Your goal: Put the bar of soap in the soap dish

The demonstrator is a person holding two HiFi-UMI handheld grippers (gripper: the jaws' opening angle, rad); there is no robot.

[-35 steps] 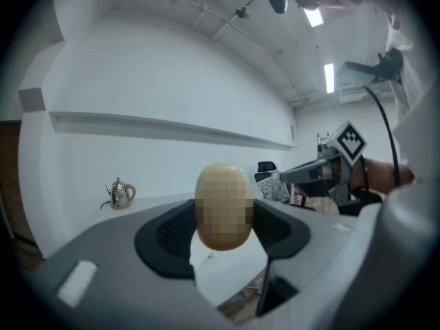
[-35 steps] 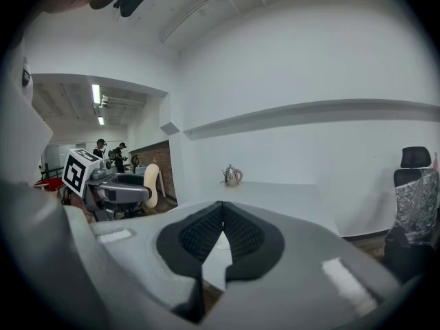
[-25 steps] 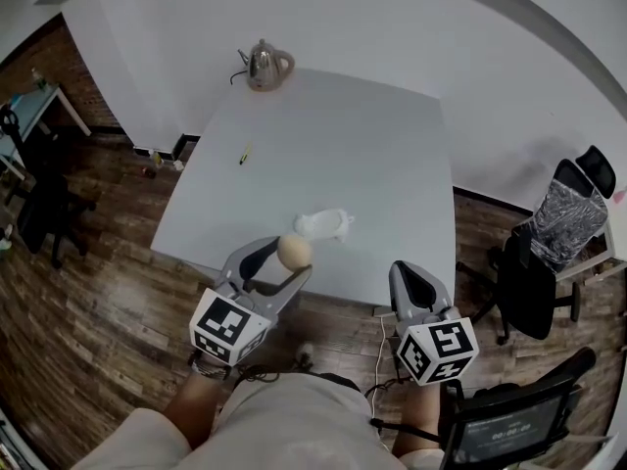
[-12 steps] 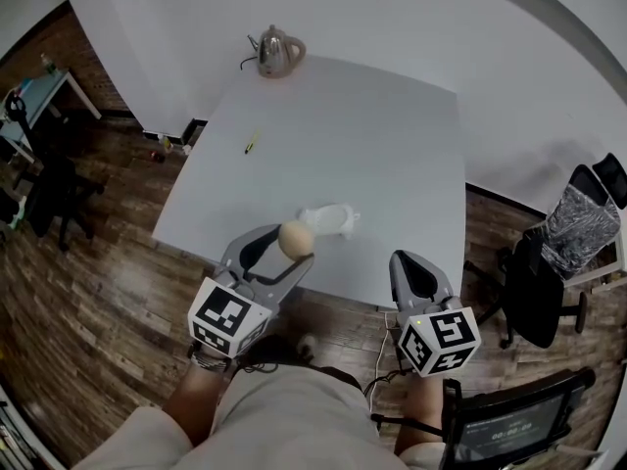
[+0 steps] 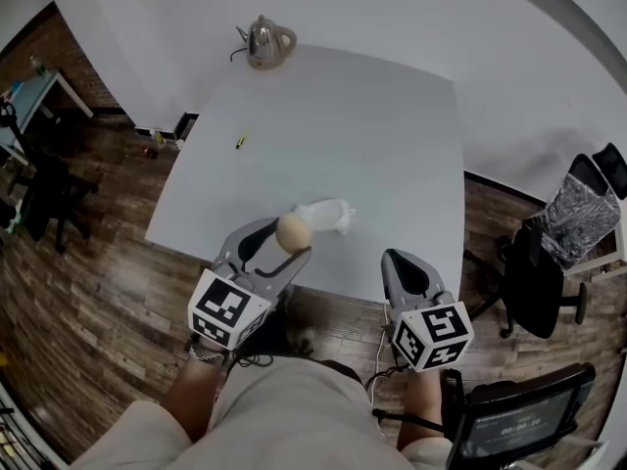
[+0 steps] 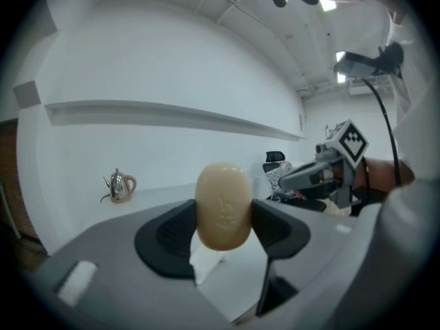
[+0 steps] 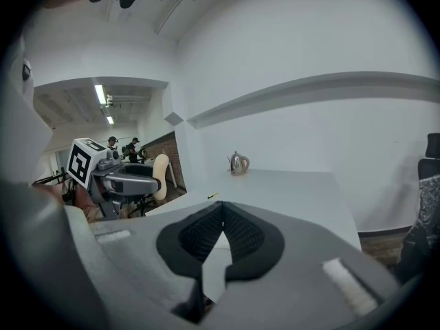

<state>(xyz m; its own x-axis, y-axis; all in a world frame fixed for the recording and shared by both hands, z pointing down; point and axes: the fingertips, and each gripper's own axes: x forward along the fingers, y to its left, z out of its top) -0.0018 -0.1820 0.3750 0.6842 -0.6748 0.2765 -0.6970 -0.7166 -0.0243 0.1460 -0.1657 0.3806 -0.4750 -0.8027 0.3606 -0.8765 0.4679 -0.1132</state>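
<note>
Still clamped on the bar of soap [image 5: 293,231], left tool [image 6: 223,227] nearer the soap dish [image 5: 329,215], right tool [image 7: 221,220] closed, empty.

Office-like room: swivel chairs [image 5: 531,294] standing around a white tabletop [image 5: 333,145], kettle [image 5: 266,42] sitting on it, plank floor [image 5: 88,292] running to a brick wall [image 5: 57,45].

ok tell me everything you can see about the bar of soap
The bar of soap is a smooth, pale tan oval with rounded ends and a faint stamped mark on its face. It stands upright, pinched by its sides between the dark ribbed pads of the left tool, in the air and touching nothing else. The white soap dish lies on the table just beyond it.
</note>
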